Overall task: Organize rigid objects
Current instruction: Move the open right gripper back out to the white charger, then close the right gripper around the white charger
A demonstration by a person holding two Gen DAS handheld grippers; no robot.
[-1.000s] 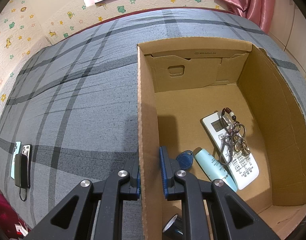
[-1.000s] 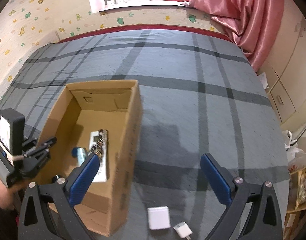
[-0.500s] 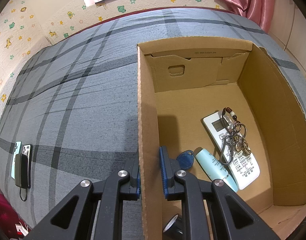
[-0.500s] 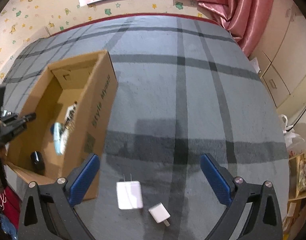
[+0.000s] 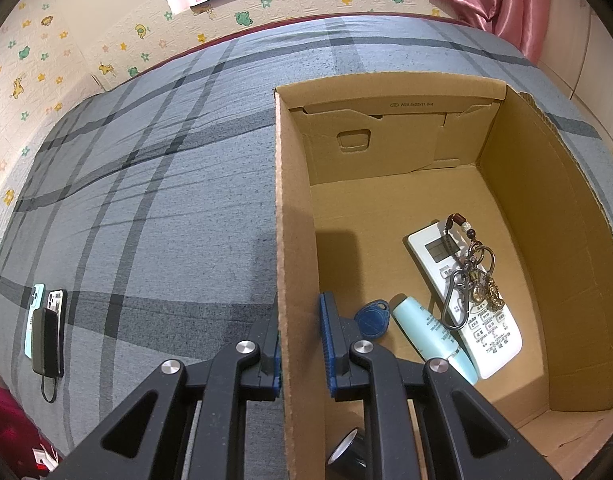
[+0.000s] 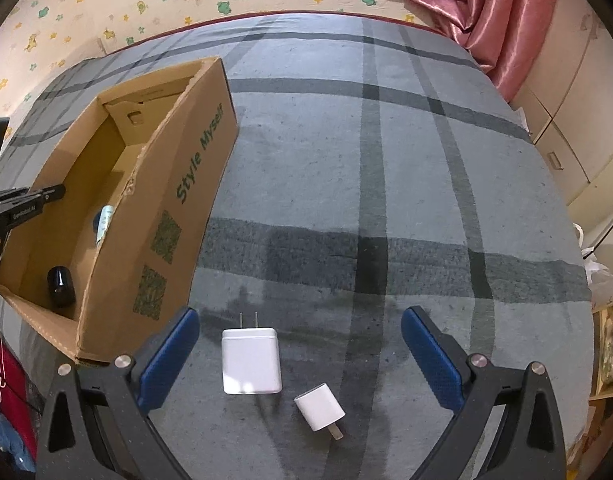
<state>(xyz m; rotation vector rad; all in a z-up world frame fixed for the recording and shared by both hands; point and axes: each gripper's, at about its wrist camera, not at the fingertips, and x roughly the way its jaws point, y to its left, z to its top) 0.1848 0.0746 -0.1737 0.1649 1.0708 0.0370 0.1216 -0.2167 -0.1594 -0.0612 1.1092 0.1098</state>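
Change: our right gripper [image 6: 298, 356] has come down and swung away from the box [image 6: 154, 216] since a second ago; the two chargers that sat at the bottom edge of its view now lie between its fingers. Our left gripper [image 5: 300, 340] has not shifted.
Large charger [image 6: 251, 360]: flat on the bedspread [image 6: 386, 180], prongs pointing away from us, nearer our left-hand finger than the right-hand one.
Small charger [image 6: 320, 403]: just beside the large one, closer to us and toward the right-hand finger, prongs toward us, apart from it.
Right gripper: spread wide, nothing between the pads yet.
Left gripper: pressed together on the box's side wall, one finger outside, one inside, steadying it.
Box: left of the right gripper; already inside are a remote [image 5: 466, 300], a keyring [image 5: 472, 276] lying on it, a pale tube [image 5: 430, 336], a blue tag [image 5: 372, 318] and a dark bottle [image 6: 60, 286].
Doing it well: we judge the large charger comes first. Centre the fingers on its flat sides, lower until the pads straddle the body rather than the prongs, and close squarely so it doesn't twist or nudge the small one.
Aside: phones and a power bank [image 5: 46, 332] lie well left of the left gripper.
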